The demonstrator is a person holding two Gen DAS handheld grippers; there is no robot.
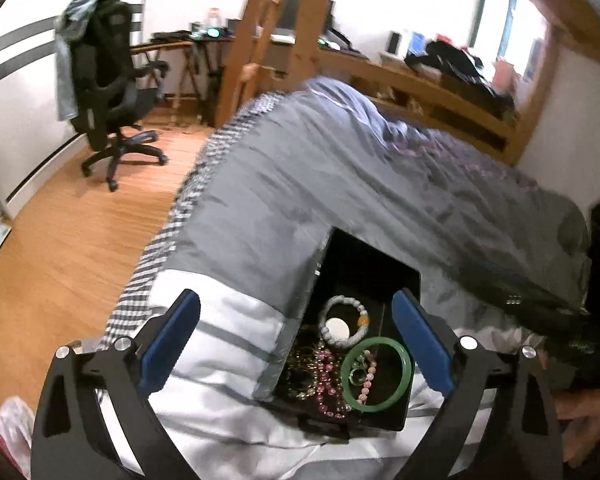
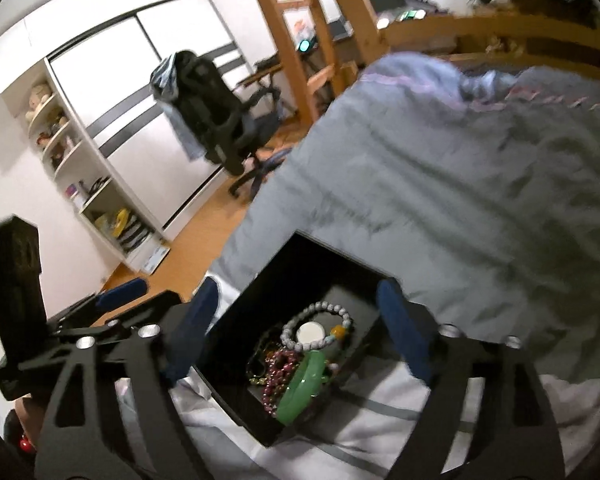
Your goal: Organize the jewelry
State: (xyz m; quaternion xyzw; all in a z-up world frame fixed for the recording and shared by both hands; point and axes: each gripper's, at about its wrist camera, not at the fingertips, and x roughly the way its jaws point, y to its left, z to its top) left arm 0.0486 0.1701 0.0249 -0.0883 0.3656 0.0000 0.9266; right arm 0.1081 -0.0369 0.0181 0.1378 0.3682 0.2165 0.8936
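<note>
Clearly, from the left wrist, we see the black box (image 1: pixel 400 280) low and right of centre in the frame, sitting open on the grey quilt (image 1: pixel 300 184). Inside lie a green bangle (image 1: pixel 405 376), a pale bead bracelet (image 1: pixel 332 336) above it, and a tangle of pink beads (image 1: pixel 326 364) with fine chains to their left. We judge the bangle stiff, smooth and likely brittle, so it wants a grip across its rim, not a squeeze on one slick edge. The beads should be light and limp; they will drape and may snag the chains, so we would pinch a single strand at its free side. Our left gripper (image 1: pixel 296 344) hangs over the near end of the box, tilted down, its blue pads spread wide and clamped on nothing.

From the right wrist, the box (image 2: pixel 260 280) fills the lower centre, and the bangle (image 2: pixel 306 384) stands on edge against the pile, its upper rim exposed. The bracelet (image 2: pixel 320 328) sits just behind it. Our right gripper (image 2: pixel 296 336) straddles the box from above, angled downward, fingers apart and empty. The left gripper's tool shows at the lower left of the frame.
</note>
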